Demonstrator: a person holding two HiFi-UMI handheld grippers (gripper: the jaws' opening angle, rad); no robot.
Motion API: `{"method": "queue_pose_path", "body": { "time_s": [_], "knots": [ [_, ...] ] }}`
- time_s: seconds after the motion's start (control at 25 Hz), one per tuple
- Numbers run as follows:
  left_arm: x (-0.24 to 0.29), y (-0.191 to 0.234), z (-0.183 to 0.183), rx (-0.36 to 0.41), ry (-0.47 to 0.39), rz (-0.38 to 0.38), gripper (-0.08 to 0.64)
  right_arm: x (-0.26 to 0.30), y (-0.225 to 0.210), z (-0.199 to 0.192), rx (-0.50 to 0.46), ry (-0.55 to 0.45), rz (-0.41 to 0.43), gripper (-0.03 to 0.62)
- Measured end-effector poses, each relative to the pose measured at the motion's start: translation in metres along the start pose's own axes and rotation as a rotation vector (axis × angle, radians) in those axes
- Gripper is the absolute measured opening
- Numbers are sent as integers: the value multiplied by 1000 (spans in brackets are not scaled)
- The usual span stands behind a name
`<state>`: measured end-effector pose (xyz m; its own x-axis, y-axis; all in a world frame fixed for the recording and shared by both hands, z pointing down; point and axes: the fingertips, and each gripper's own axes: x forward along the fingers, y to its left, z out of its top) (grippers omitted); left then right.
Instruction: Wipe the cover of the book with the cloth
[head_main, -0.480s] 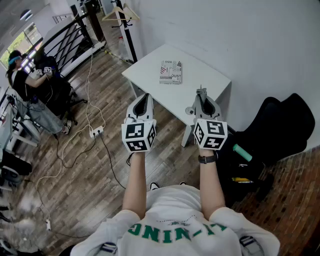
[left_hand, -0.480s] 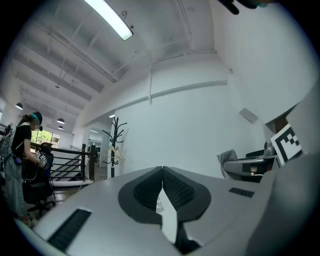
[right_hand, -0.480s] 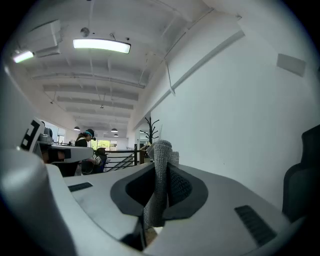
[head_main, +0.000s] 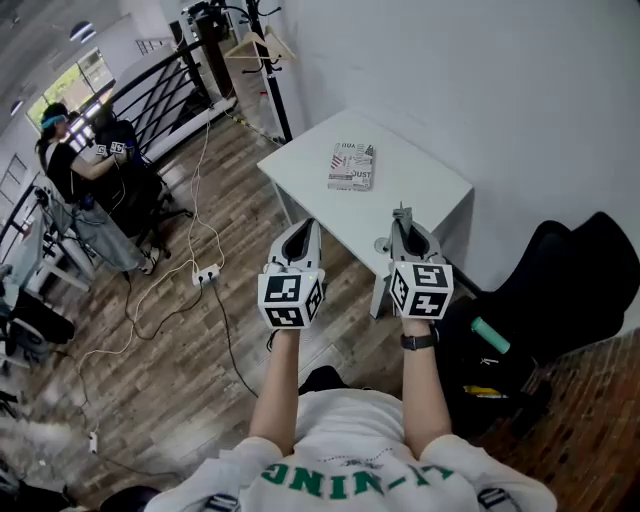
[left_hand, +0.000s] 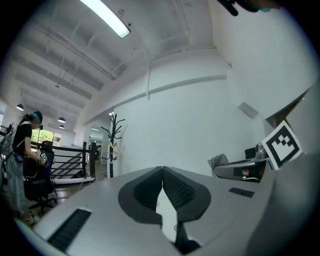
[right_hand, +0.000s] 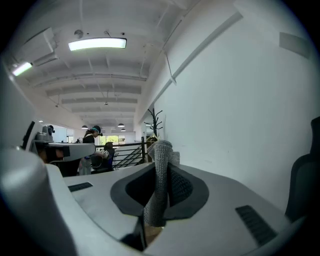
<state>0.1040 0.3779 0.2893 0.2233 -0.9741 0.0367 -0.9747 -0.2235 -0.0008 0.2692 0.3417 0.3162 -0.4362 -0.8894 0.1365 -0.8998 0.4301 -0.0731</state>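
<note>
A book (head_main: 352, 166) with a printed white cover lies flat on the small white table (head_main: 420, 185), well ahead of both grippers. My left gripper (head_main: 306, 225) hovers above the floor near the table's front edge, its jaws shut with nothing between them (left_hand: 162, 172). Off to the right, level with it, my right gripper (head_main: 401, 215) is shut on a grey knitted cloth (right_hand: 159, 182), which sticks up between the jaws. The cloth shows only as a small grey tip (head_main: 402, 211) in the head view. Both gripper views point at the white wall; neither shows the book.
A black chair or bag (head_main: 565, 290) with a green bottle (head_main: 490, 335) stands right of the table. Cables and a power strip (head_main: 207, 273) run across the wooden floor at left. A coat rack (head_main: 262, 50) stands behind the table. Another person (head_main: 70, 165) sits by the railing far left.
The head view has shifted slightly; both grippers sit a little lower in the frame and the table looks a bit nearer. Both jaws stay as they were.
</note>
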Motion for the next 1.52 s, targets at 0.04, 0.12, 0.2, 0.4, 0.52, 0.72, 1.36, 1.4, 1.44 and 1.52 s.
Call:
{"method": "queue_pose_path", "body": {
  "time_s": [0.04,0.12,0.2,0.4,0.52,0.72,1.36,1.4,1.44,1.52],
  "knots": [
    [4,0,-4,8,13,1,14,6,-1,-7,1,25,12,40],
    [10,7,-12,-5,31,12,14,15,1,-18,-12,75,37,40],
    [19,13,-16,-30,34,16,15,23,1,-22,-27,93,45,40],
    [75,27,-29,-44,34,-25,14,69,-11,-31,-49,125,36,40],
    [118,48,-33,-46,30,-58,14,113,-21,-32,-49,141,8,40],
    [196,110,-12,-63,7,-87,14,205,-21,-11,-53,170,-14,40],
    [391,311,-50,-102,84,-154,14,492,16,-41,-13,315,-36,40],
    [398,314,-54,-107,91,-160,14,498,12,-44,-11,326,-46,40],
    [403,317,-58,-112,95,-166,14,503,8,-46,-7,334,-55,40],
    [415,321,-61,-121,101,-179,14,515,2,-46,-2,342,-64,40]
  ]
}}
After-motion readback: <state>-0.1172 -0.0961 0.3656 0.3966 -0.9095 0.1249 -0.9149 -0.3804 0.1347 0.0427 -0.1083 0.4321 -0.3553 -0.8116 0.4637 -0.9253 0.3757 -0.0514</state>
